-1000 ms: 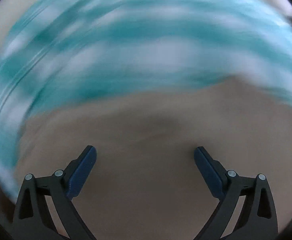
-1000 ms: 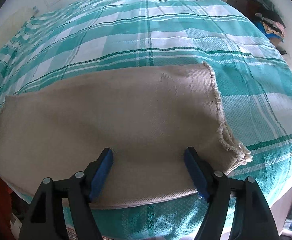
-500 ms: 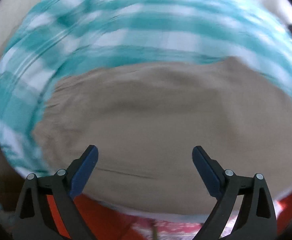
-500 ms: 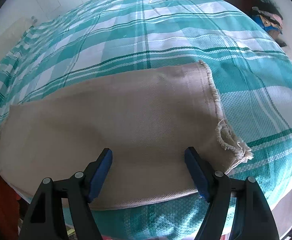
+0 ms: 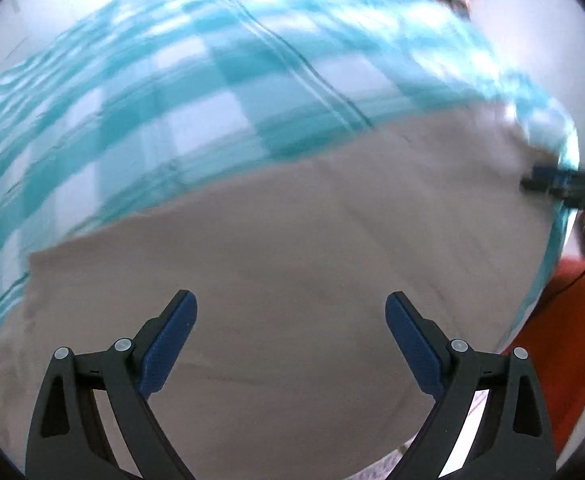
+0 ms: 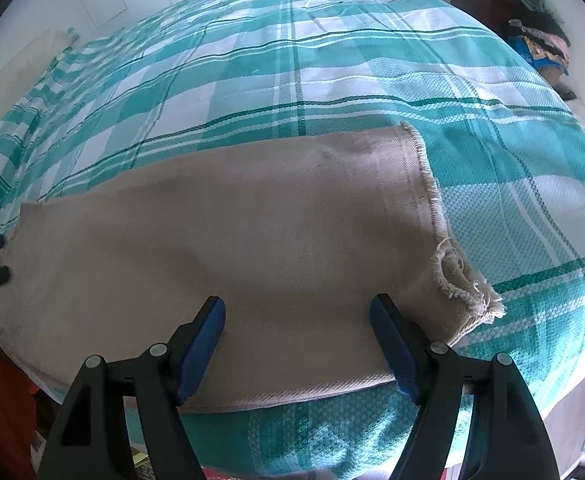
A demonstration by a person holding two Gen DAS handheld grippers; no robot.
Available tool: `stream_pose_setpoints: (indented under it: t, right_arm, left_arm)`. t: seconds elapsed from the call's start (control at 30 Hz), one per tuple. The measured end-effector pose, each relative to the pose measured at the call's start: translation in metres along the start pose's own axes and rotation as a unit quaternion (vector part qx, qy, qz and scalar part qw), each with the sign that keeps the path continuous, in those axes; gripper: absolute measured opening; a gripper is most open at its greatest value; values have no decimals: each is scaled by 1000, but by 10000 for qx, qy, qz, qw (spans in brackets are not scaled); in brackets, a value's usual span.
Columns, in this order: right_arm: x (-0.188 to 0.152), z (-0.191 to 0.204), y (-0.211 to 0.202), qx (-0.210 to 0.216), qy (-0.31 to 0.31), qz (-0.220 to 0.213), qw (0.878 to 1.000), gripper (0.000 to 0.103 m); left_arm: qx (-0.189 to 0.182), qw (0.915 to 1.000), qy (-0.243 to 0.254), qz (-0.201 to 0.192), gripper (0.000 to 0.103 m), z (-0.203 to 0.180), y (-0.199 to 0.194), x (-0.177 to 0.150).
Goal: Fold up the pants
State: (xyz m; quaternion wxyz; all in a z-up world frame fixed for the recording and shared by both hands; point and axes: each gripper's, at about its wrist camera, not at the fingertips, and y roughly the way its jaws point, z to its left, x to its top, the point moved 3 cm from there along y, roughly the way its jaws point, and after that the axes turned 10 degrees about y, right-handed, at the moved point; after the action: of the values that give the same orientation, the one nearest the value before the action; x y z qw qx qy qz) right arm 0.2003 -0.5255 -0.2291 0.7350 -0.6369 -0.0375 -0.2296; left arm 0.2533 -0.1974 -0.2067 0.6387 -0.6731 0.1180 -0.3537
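A big bed [image 6: 332, 52] has a green checked cover; the tan pants [image 6: 232, 232] lie flat near its front edge; the left tool [image 5: 290, 320] and right tool [image 6: 297, 320] hang above them, both spread wide, pinching nothing.

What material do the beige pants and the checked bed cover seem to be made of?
The pants look like a sturdy woven cotton twill, matte: fine diagonal ribs show, and the hem is frayed into loose threads. The bed cover looks like a woven cotton too, with a waffle-like texture in its teal and white checks. The fibre itself cannot be confirmed.
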Motion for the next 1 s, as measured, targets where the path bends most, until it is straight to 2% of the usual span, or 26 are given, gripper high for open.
stream_pose_setpoints:
  t: [0.07,0.13,0.23,0.3,0.37,0.4,0.47,0.5,0.53,0.63,0.7,0.8,0.87,0.93,1.0]
  right_arm:
    - [0,-1,-1,47,31,-12,10000,75]
    - [-1,-2,-2,95,58,-27,9999,75]
    - [-2,-4,-7,223,147,-89,9996,75]
    - [-1,-10,-17,497,406,-267,9976,75]
    - [-3,-24,-36,1033,959,-523,9886,75]
    - [-5,-33,-45,1288,1284,-640,9812,75]
    - [-15,-59,-61,1921,2200,-866,9525,75]
    - [-21,-70,-64,2107,2550,-899,9394,75]
    - [-29,-85,-65,2309,3000,-886,9213,75]
    - [-41,-105,-60,2718,3671,-766,8863,75]
    - [-40,-110,-58,2799,3843,-733,8767,75]
    - [-33,-106,-50,2856,3795,-655,8776,75]
    - [-23,-98,-39,2918,3732,-453,8795,74]
    - [-17,-93,-27,2602,3699,-270,8915,70]
    - [-9,-89,-20,2443,3682,-224,8968,69]
  left_arm:
    - [12,9998,193,98,96,-21,8,-12]
    - [-17,9994,335,-15,96,-39,6,-27]
    - [114,9992,359,-153,96,-46,1,-32]
    - [8,9997,216,-140,96,-43,0,-32]
    - [-20,9996,223,-180,96,-44,-3,-32]
    - [18,9994,260,-209,96,-48,-3,-33]
    - [69,9993,275,-245,96,-50,1,-35]
    - [58,9994,236,-243,96,-49,5,-35]
    - [47,9995,200,-245,97,-49,5,-37]
    - [81,9994,160,-293,97,-51,1,-39]
    - [49,9994,109,-321,97,-50,-2,-40]
    - [61,9993,130,-356,97,-52,-2,-43]
    - [85,9993,149,-346,97,-53,0,-42]
    - [90,9993,153,-325,98,-52,3,-41]
    - [94,9993,143,-343,99,-52,5,-42]
